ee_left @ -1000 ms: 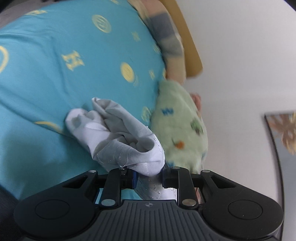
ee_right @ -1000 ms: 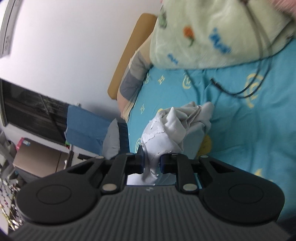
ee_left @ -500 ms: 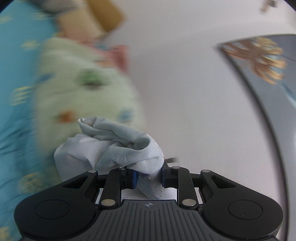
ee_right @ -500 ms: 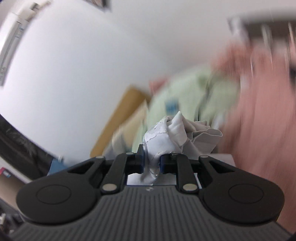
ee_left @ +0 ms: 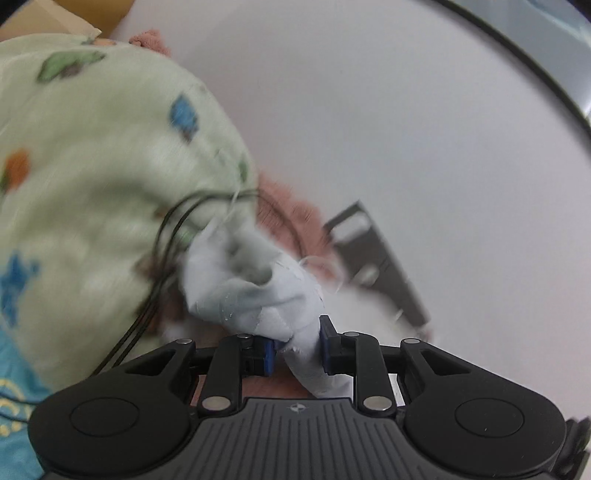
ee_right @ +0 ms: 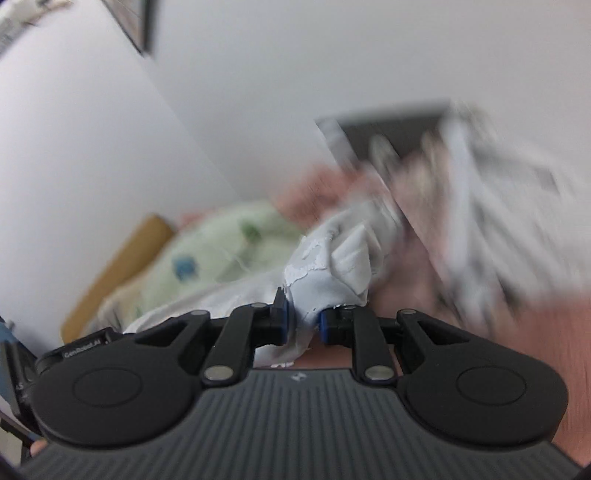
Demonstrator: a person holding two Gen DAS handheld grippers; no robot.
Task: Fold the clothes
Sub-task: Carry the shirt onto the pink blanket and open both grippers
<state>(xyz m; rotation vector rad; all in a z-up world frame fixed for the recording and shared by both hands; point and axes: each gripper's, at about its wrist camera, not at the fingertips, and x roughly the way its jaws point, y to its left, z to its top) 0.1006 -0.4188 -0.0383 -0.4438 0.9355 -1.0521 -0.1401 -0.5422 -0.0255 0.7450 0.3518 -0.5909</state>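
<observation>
White wall (ee_left: pixel 424 147) is filling most of both wrist views, running well beyond the fingers, with a dark framed edge (ee_right: pixel 136 26) sitting high up in the right view. Ahead and to the left of the left gripper's fingers, a big pale green blanket (ee_left: pixel 92 166) with small coloured motifs is bulging into view, and thin black cables (ee_left: pixel 162 251) are trailing across it toward the gripper. Pink fabric (ee_left: pixel 291 218) is lying just past the fingertips there, and a strip of turquoise bedsheet (ee_left: pixel 14 369) is showing at the far left. From the right side the same green blanket (ee_right: pixel 221 247) is sitting ahead and to the left of the fingers, against a tan headboard (ee_right: pixel 114 269); everything to their right is smeared by motion blur. The left gripper (ee_left: pixel 297 345) is pinching a bunched white garment (ee_left: pixel 255 291), its blue-padded fingers (ee_left: pixel 269 354) pressing in narrowly on the cloth, which is bulging forward just past the tips. The right gripper (ee_right: pixel 303 319) is likewise clamping another bunch of that white garment (ee_right: pixel 332 273) between its narrow-set fingers (ee_right: pixel 281 321).
</observation>
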